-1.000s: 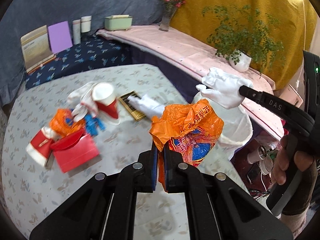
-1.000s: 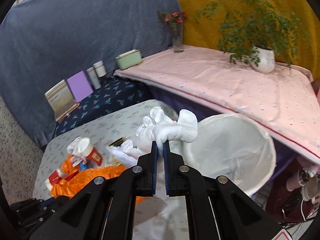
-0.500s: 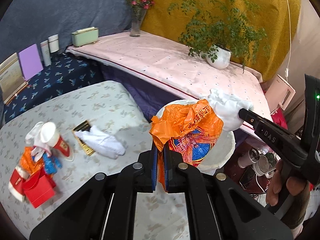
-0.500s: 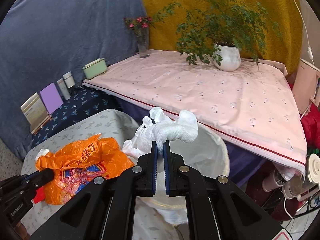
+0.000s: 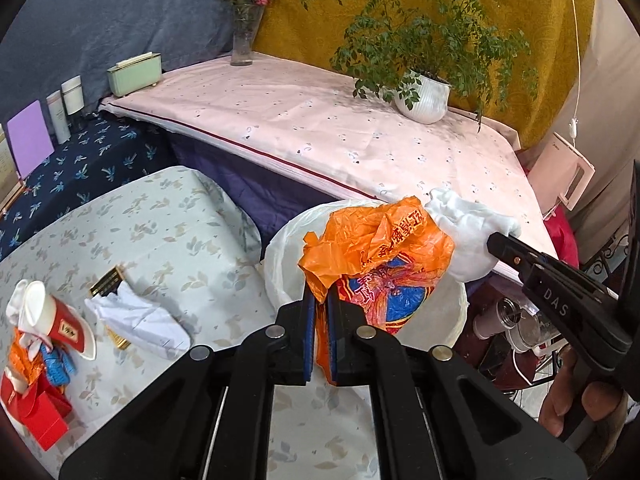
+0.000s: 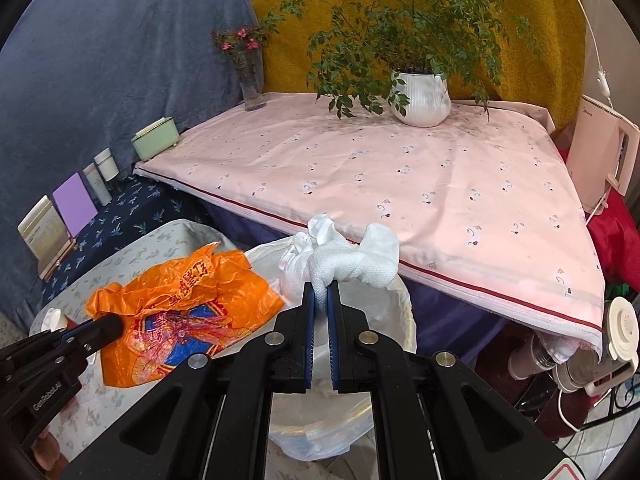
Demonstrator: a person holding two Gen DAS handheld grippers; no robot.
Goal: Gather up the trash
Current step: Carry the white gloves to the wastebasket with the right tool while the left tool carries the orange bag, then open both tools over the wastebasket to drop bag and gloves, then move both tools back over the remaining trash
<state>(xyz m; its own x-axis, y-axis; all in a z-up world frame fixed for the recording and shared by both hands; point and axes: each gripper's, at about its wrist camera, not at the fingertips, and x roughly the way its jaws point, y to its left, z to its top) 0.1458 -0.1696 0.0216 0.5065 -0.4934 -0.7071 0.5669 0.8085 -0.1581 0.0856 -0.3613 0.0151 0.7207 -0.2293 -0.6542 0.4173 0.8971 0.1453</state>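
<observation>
Left fingers [image 5: 319, 312] clamped on orange bag [image 5: 380, 256] | right fingers [image 6: 320, 300] clamped on white cloth [image 6: 348, 264]

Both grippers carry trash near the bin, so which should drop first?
Probably right: the right gripper holds the white cloth above the bin opening, while the orange bag hangs nearer its table-side rim.

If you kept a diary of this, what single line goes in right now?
left gripper: shut on orange bag | right gripper: shut on white cloth | both over lined bin
</observation>
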